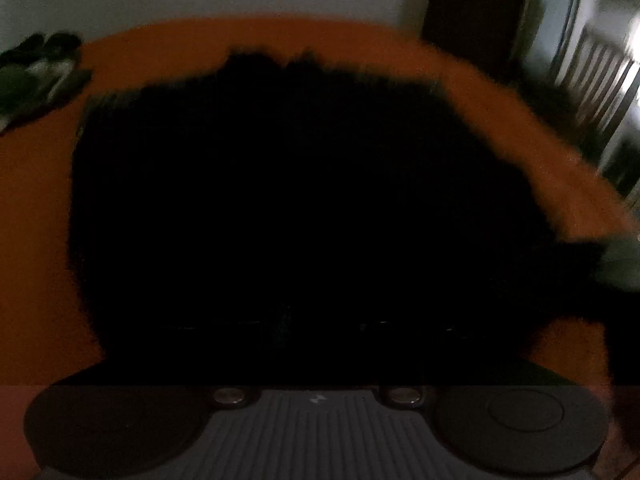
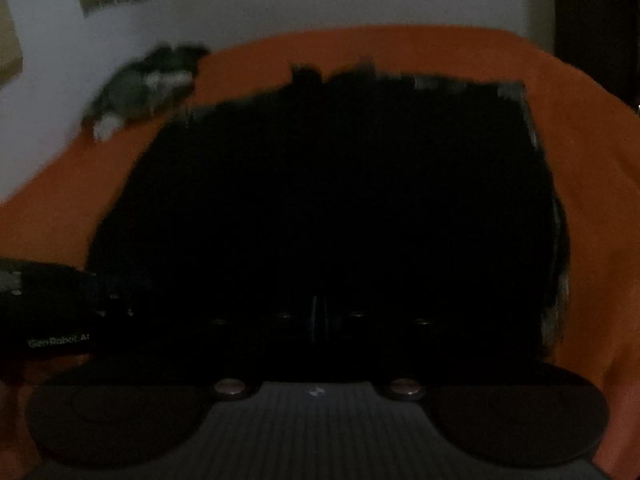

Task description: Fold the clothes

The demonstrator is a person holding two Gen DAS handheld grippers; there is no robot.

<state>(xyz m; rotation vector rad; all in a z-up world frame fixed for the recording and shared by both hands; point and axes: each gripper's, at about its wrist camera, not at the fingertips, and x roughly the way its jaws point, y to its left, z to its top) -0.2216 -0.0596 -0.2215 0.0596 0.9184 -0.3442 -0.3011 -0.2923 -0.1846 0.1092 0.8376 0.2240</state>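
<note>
A black garment (image 1: 300, 200) lies spread over an orange cover (image 1: 40, 240) and fills the middle of both wrist views. My left gripper (image 1: 310, 324) reaches over its near edge. Its dark fingers vanish against the black cloth, so the gap and any hold stay unreadable. In the right wrist view the same garment (image 2: 340, 200) lies flat. My right gripper (image 2: 316, 316) is over its near edge with the fingers together and only a thin slit between them. Whether cloth is pinched there is hidden. The left gripper's body (image 2: 48, 312) shows at the left edge.
A heap of grey, green and white clothes (image 2: 148, 84) lies at the cover's far left corner, against a white wall. A dark door (image 1: 480, 0) and a slatted chair back (image 1: 592, 80) stand beyond the right side. The orange cover (image 2: 592, 160) shows around the garment.
</note>
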